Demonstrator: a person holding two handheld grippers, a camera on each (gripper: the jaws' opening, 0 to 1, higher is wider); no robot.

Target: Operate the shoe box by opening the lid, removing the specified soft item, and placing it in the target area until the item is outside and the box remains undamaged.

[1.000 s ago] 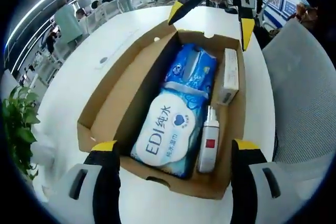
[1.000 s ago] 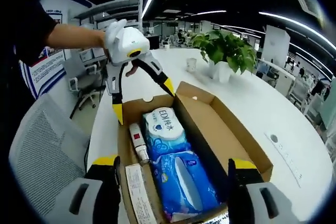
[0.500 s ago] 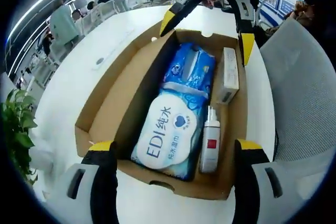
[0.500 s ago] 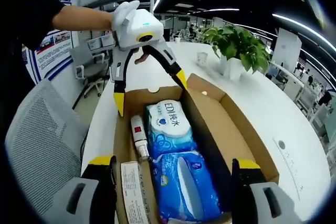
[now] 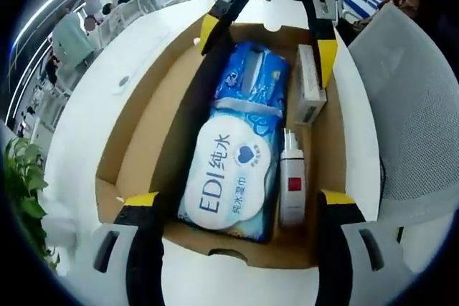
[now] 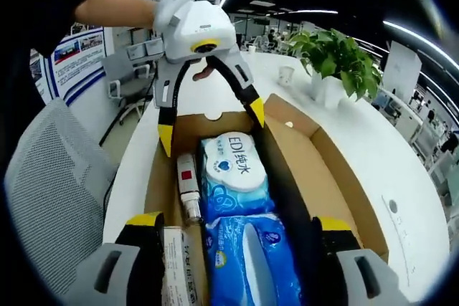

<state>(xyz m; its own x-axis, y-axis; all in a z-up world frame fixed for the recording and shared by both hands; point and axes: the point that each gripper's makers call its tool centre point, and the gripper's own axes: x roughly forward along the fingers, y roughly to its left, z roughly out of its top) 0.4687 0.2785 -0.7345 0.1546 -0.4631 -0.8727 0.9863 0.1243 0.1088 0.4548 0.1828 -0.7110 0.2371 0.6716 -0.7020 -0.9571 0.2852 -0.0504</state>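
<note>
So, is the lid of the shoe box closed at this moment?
No, the shoe box stands open, and the EDI wipes pack and the small spray bottle lie uncovered inside it.

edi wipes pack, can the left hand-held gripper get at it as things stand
Probably yes. The shoe box is open, and the EDI wipes pack lies face up on top with nothing over it. The left hand-held gripper hangs above it with jaws spread wide. The spray bottle lies close alongside, leaving that side tight.
</note>
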